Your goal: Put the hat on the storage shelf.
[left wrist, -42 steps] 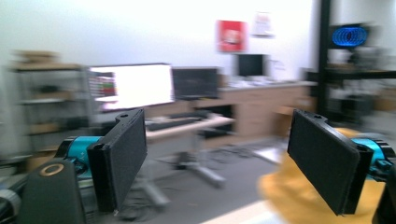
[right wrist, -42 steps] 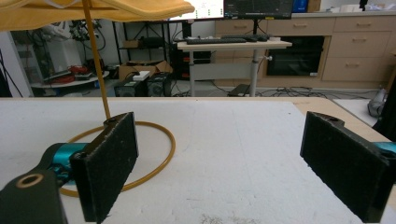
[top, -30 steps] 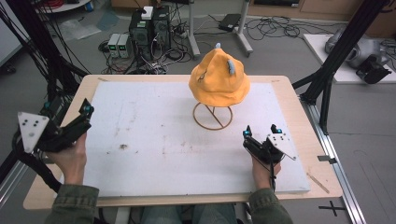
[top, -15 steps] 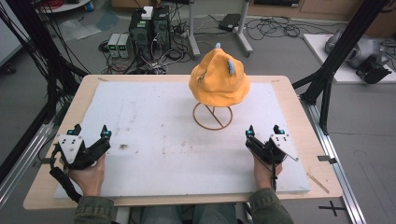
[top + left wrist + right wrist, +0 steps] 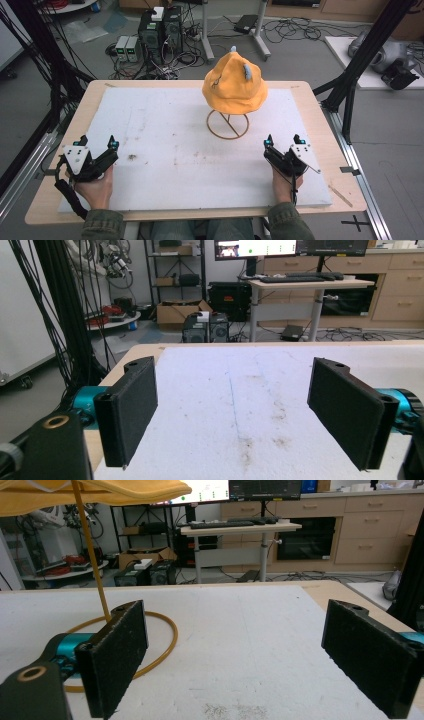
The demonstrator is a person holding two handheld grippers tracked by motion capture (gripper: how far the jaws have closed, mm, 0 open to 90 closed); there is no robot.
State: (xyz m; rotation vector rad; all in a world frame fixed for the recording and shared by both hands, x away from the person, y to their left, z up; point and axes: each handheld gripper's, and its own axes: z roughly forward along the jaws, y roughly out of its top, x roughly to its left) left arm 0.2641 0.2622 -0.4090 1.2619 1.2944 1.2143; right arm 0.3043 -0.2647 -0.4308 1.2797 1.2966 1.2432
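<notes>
Seen from the high view, an orange hat (image 5: 235, 84) is perched on a wire stand (image 5: 228, 125) at the far middle of the white mat (image 5: 165, 135), lifted off the surface for easy reach; the left gripper (image 5: 97, 146) and right gripper (image 5: 282, 142) are rested near the front edge, well apart from it. In the left gripper view, the jaws are spread wide over bare mat, nothing between them. In the right gripper view, the jaws are likewise released, aimed toward the stand's ring and the hat's brim above.
</notes>
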